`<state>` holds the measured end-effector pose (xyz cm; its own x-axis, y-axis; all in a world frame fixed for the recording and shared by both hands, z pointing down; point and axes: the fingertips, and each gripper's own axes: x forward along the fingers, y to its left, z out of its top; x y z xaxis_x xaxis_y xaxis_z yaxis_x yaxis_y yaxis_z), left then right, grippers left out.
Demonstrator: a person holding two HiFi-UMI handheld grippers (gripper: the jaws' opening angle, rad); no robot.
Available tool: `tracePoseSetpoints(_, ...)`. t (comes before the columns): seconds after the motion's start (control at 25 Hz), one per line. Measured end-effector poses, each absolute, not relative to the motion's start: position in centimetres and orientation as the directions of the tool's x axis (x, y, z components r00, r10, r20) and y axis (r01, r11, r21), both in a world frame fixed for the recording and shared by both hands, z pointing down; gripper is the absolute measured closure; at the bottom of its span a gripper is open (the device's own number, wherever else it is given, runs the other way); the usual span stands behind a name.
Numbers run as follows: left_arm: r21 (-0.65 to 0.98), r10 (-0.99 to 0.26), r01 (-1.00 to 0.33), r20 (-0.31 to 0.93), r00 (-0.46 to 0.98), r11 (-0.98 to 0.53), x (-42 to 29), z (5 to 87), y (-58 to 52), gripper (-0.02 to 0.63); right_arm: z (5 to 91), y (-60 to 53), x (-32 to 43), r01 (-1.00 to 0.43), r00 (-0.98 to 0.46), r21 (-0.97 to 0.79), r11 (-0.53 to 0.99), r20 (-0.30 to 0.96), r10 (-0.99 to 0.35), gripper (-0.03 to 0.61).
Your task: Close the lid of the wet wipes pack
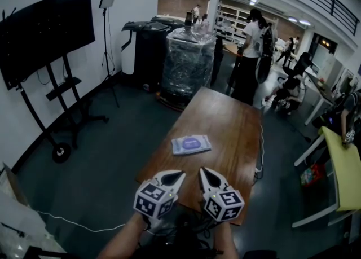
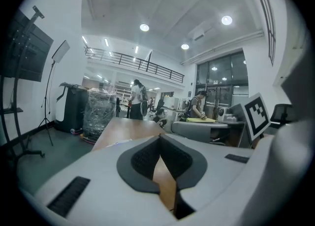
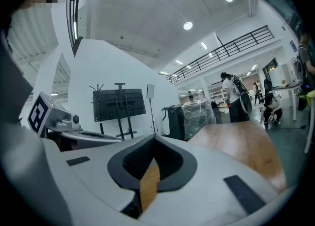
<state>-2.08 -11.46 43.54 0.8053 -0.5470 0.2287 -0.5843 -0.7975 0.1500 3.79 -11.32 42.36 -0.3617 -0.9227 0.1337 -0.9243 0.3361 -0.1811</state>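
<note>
Brown wooden tabletop (image 1: 225, 118) bears a flat lilac wet wipes pack (image 1: 191, 144); nearer, my left hand-held gripper (image 1: 180, 175) and right hand-held gripper (image 1: 203, 171) hang closed, empty.

Left tongs (image 1: 178, 175), right tongs (image 1: 204, 172), jaws together

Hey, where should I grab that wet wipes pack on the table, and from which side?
Probably from above: the wet wipes pack lies flat on the table, long side across the view, so span its shorter width near one end, clear of its middle. The left gripper and right gripper are shut and need opening first.
</note>
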Motion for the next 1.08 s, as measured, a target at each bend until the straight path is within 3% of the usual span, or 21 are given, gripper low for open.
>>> tracePoseSetpoints(1.08, 0.111, -0.528, -0.556, 0.204, 0.824, -0.824, -2.5, 42.0, -9.1, 0.606, 40.7, -9.0, 2.1, -0.925, -0.368, -0.142, 0.351, 0.111, -0.923, 0.569)
